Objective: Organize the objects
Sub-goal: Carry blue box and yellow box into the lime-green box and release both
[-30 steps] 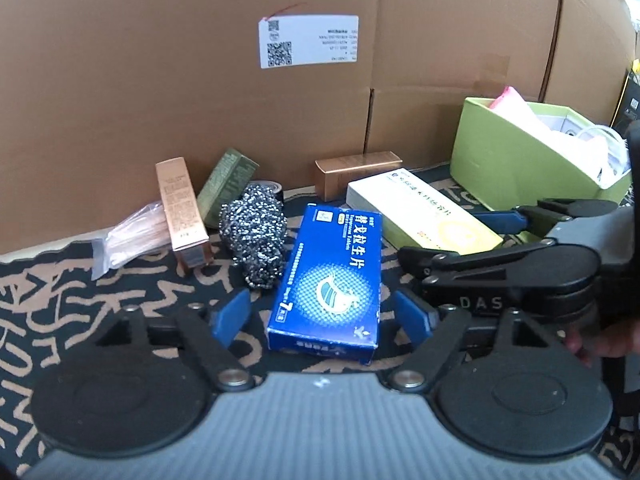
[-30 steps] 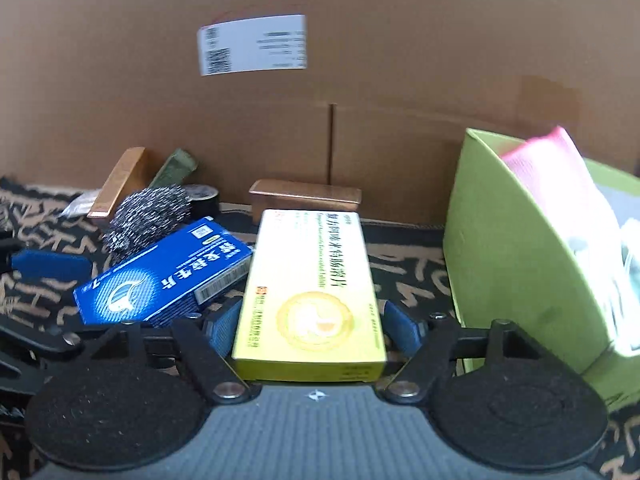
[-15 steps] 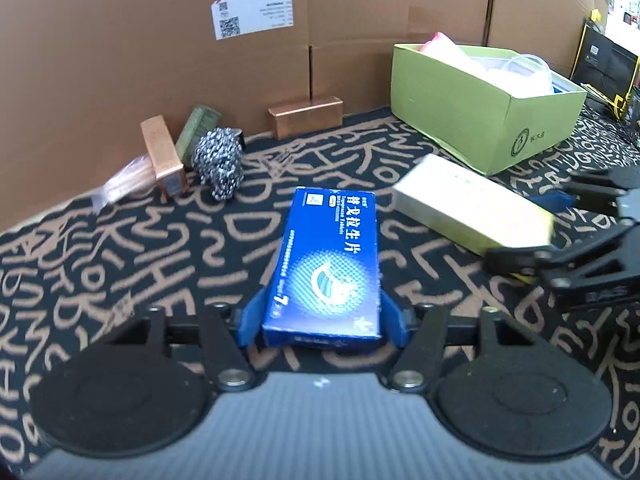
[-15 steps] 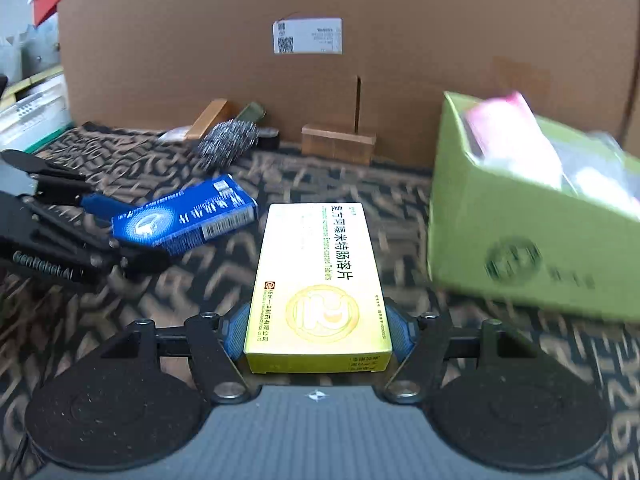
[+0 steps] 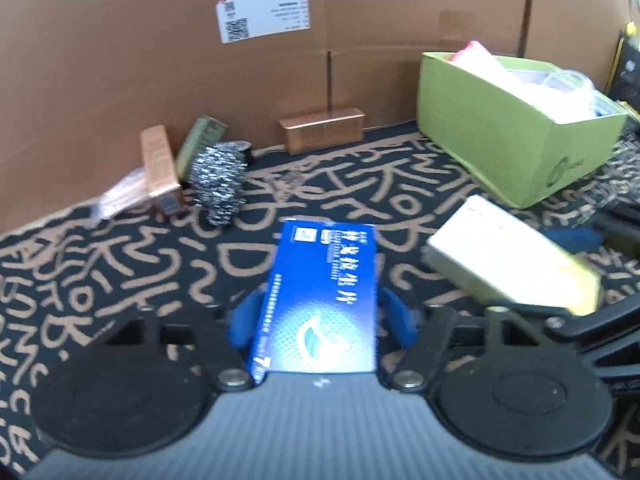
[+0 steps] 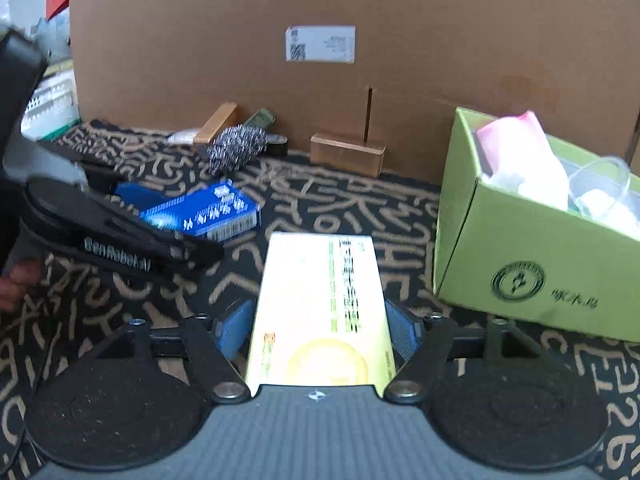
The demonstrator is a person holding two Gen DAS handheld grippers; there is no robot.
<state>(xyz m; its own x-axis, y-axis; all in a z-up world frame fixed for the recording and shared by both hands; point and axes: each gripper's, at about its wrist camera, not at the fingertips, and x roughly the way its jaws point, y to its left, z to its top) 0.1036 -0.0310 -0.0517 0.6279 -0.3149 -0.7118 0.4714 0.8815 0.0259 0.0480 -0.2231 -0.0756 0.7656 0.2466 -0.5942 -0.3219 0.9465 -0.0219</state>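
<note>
My left gripper (image 5: 320, 316) is shut on a blue medicine box (image 5: 324, 292) and holds it above the patterned cloth. My right gripper (image 6: 318, 330) is shut on a yellow medicine box (image 6: 320, 312), also lifted. In the left wrist view the yellow box (image 5: 508, 260) shows at the right, and in the right wrist view the blue box (image 6: 204, 212) shows at the left. A green open carton (image 6: 532, 256) with pink and clear items stands to the right; it also shows in the left wrist view (image 5: 508, 140).
A cardboard wall (image 5: 280, 60) closes the back. Along it lie a copper box (image 5: 324, 128), a steel scourer (image 5: 220, 180), an upright copper box (image 5: 160, 168), a dark green box (image 5: 200, 144) and a plastic bag (image 5: 120, 200). Black patterned cloth (image 5: 100, 272) covers the table.
Both grippers closed on their boxes and lifted them back from the wall. In the last half second both edged forward again and the green carton looks closer.
</note>
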